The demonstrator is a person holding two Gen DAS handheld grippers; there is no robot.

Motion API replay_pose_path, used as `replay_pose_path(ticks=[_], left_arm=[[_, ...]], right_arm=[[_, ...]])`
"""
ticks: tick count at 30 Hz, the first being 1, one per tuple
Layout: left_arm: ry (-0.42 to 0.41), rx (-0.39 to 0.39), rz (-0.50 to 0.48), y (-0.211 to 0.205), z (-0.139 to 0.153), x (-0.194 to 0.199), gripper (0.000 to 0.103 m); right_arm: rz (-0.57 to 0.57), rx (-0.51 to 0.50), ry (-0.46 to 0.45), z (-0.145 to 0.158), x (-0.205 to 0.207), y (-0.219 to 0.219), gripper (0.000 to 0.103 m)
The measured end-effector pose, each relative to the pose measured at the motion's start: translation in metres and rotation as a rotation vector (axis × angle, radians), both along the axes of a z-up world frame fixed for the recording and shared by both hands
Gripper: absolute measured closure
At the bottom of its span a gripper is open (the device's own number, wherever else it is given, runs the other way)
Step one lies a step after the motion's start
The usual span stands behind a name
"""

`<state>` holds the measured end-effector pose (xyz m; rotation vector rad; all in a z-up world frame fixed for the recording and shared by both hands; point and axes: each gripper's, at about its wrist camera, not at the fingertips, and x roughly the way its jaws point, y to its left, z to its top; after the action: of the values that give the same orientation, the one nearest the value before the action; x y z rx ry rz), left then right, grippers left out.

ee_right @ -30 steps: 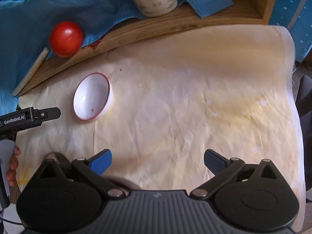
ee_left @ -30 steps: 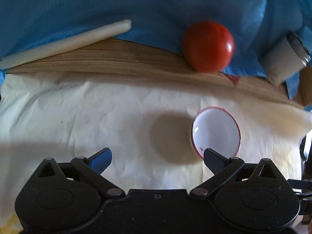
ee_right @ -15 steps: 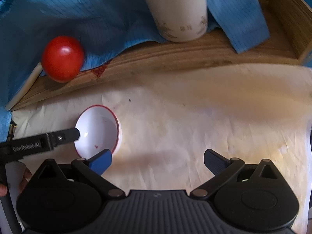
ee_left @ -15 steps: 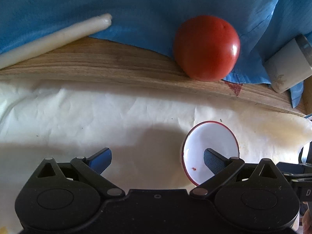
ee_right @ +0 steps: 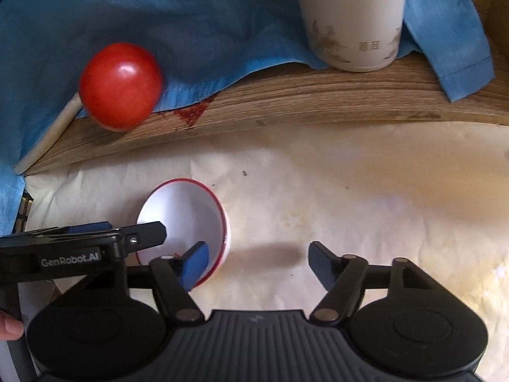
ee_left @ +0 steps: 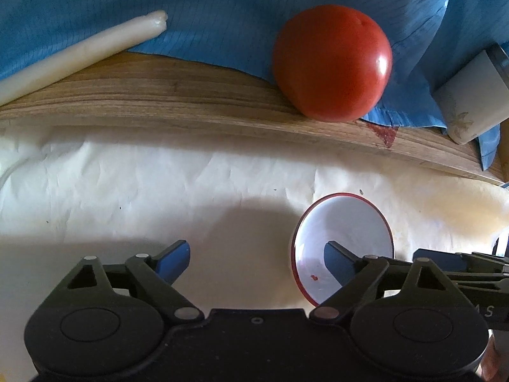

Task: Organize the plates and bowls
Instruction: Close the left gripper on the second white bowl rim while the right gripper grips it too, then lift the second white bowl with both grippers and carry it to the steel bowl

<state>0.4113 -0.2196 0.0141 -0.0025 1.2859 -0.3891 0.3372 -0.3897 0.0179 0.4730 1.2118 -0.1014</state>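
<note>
A small white bowl with a red rim (ee_left: 346, 226) stands on cream paper; it also shows in the right wrist view (ee_right: 187, 210). My left gripper (ee_left: 254, 259) is open, and its right finger reaches into the bowl while the left finger is outside it. My right gripper (ee_right: 259, 262) is open, and its left finger lies over the bowl's near rim. The left gripper's finger (ee_right: 146, 234) enters the right wrist view from the left, over the bowl. The right gripper's finger (ee_left: 445, 259) shows at the right edge of the left wrist view.
A red tomato (ee_left: 332, 63) and a white stick (ee_left: 79, 54) lie on blue cloth (ee_left: 222, 16) over a wooden board (ee_left: 191, 102) behind the bowl. A white cup (ee_right: 353, 16) stands on the board to the right. Cream paper (ee_right: 366, 197) covers the table.
Both grippers have moved forward and closed in on the bowl. The left gripper's right finger now reaches inside it, and the right gripper's left finger has come over its rim.
</note>
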Motion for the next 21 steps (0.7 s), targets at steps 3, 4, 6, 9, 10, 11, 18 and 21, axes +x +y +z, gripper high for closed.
replay_pose_path(ticks=[3,4,6,9,10,11,18,21], left_arm=[[0.002,-0.015,0.003,-0.001,-0.004,0.000,0.021],[0.005,-0.019,0.006,-0.001,-0.004,0.000,0.025],[0.013,-0.025,0.003,-0.001,-0.005,-0.001,0.028],[0.011,-0.021,-0.015,-0.004,-0.005,-0.004,0.038],[0.009,-0.020,-0.016,-0.006,-0.006,-0.004,0.043],[0.007,-0.025,-0.019,-0.006,-0.006,-0.005,0.051],[0.010,-0.079,-0.046,-0.009,-0.006,-0.011,0.083],[0.001,-0.087,-0.065,-0.013,-0.005,-0.014,0.094]], right_arm=[[0.000,0.021,-0.003,-0.004,0.002,0.002,0.043],[-0.001,0.029,-0.002,-0.006,0.003,0.003,0.047],[-0.012,0.035,-0.004,-0.011,0.004,0.006,0.052],[-0.008,0.058,-0.015,-0.011,0.004,0.008,0.066],[-0.012,0.067,-0.016,-0.012,0.004,0.009,0.070],[-0.011,0.074,-0.019,-0.012,0.005,0.009,0.072],[-0.006,0.092,-0.047,-0.011,0.004,0.016,0.089],[0.006,0.058,-0.056,-0.010,0.004,0.023,0.090]])
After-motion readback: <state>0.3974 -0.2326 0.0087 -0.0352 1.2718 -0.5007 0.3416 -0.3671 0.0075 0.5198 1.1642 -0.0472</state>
